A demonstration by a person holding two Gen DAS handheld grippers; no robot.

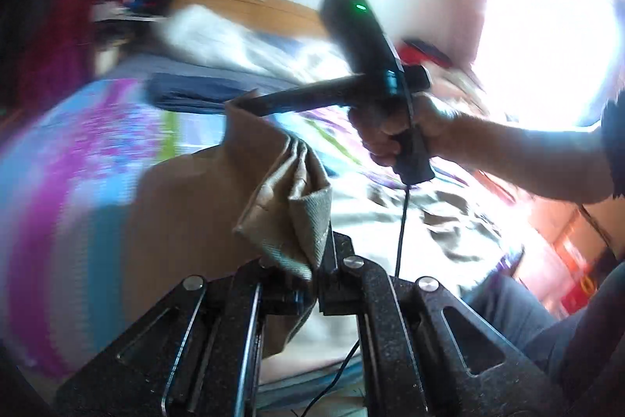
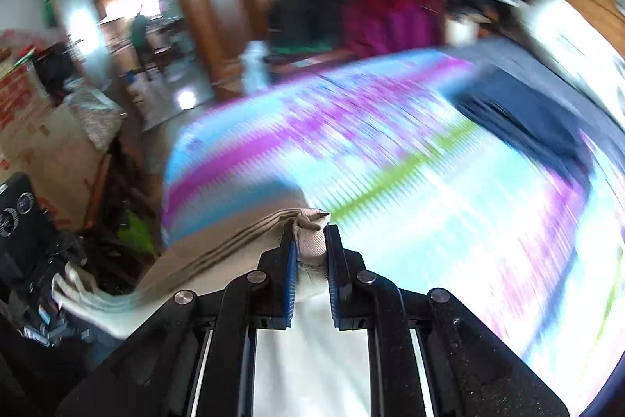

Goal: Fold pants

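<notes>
— Why are the pants [image 1: 187, 198] up off the bed [image 1: 70, 159] like that?

— Looks like he's stretching one edge taut between both tools, above the bed's near edge, so the fold lands straight.

— Both gripping?

— Yes. The left gripper [image 1: 312, 260] pinches a bunched corner; the right gripper [image 2: 310, 245] is clamped on another.

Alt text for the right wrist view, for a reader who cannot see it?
The right tongs are shut on a bunched edge of beige pants, held above a bed with a blurred pink, blue and green bedspread. Dark folded cloth lies farther back.
</notes>
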